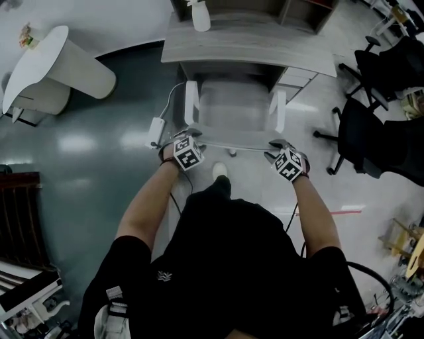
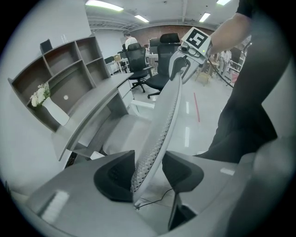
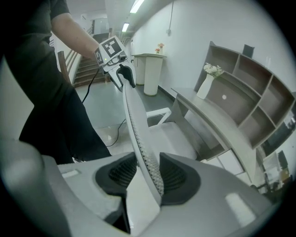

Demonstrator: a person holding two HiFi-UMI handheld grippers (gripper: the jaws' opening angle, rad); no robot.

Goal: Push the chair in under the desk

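A white mesh-backed chair (image 1: 232,109) faces the grey desk (image 1: 252,46), its seat partly beneath the desktop. I stand behind it. My left gripper (image 1: 191,135) is shut on the left end of the backrest's top edge (image 1: 235,147), and my right gripper (image 1: 277,144) is shut on the right end. In the left gripper view the mesh backrest (image 2: 162,125) runs between the dark pads (image 2: 115,178) of the left gripper (image 2: 148,173). The right gripper view shows the backrest (image 3: 134,125) pinched by the right gripper (image 3: 148,173), with the desk (image 3: 217,120) beyond.
A white vase (image 1: 200,16) stands on the desk below a shelf unit (image 2: 69,74). Black office chairs (image 1: 371,126) stand to the right. A white pedestal table (image 1: 53,66) is at the left. A power strip with a cable (image 1: 156,132) lies beside the chair.
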